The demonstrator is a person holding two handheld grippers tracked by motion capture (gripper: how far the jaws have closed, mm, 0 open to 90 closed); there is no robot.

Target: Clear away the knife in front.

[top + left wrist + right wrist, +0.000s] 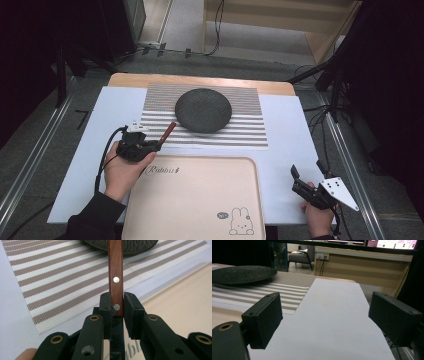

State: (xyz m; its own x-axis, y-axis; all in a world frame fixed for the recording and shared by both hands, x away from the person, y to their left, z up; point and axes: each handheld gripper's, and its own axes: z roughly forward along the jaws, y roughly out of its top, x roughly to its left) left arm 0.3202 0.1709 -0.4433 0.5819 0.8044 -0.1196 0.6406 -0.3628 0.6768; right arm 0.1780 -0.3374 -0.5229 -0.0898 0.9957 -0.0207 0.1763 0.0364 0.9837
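A wooden table under a white sheet [295,140], dark floor and cables all round, and a striped placemat [250,135] laid across the far half. Starting at the left: the left gripper [154,145] sits just off the pink tray's [200,210] top-left corner, over the mat's near edge, and it's got something. That's a wooden handle [115,275], reddish-brown with two metal rivets, clamped between the jaws near its lower end. In the left gripper view the two black pads press its sides, closed as far as the wood allows. The handle sticks forward and up, its far end reaching toward the black plate [203,110] at the mat's centre, apart from it in the high view. What lies at the handle's other end, behind the pads, I can't make out.

My read: the utensil is picked up and mid-carry, with the placing step ahead. The next move likely calls for swinging it to a spot beside the plate, lowering until it lies flat on the mat, then letting go.

Across the bare tray with its rabbit drawing, over to the right: the right gripper [297,178] hovers by the table's right edge, jaws spread wide, holding and touching nothing, white sheet between them.
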